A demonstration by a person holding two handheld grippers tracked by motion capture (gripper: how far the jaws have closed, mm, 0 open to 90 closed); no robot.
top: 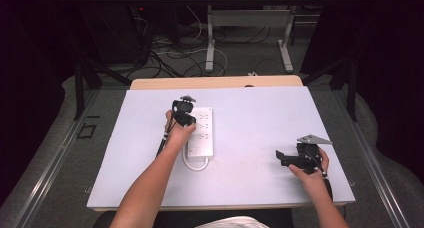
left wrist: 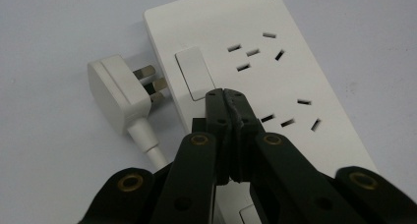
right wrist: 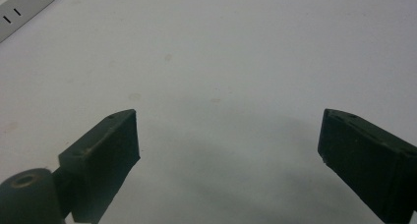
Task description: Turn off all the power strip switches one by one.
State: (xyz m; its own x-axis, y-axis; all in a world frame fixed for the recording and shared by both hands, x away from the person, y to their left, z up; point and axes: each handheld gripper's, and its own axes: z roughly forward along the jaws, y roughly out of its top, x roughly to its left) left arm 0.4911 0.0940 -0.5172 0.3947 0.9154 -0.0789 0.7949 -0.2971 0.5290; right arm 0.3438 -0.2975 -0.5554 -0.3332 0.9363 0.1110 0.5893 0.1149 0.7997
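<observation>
From above I see my left tool over the white power strip, which lies lengthwise near the middle of the counter, a little left of centre. The strip's own cord loops out from its near end and curls back beside it.

In the left gripper view the left tool has its jaws pressed together with nothing between them, the tips resting against the strip's face right at the lower corner of a rectangular white rocker switch. I cannot tell whether the tips are pressing the switch itself or only the casing just beside it. Two groups of socket slots lie past the switch along the strip (a third switch edge peeks out under the tool's arms). The white plug lies flat on the counter just beside the strip's long edge, its metal pins pointing toward the strip and touching, or nearly touching, its side; the plug's cord runs back under the tool.

My right tool sits well apart from all that, low over the bare right part of the counter. In the right gripper view the right tool has its jaws spread wide with nothing held, and a corner of the strip shows at the upper left.
</observation>
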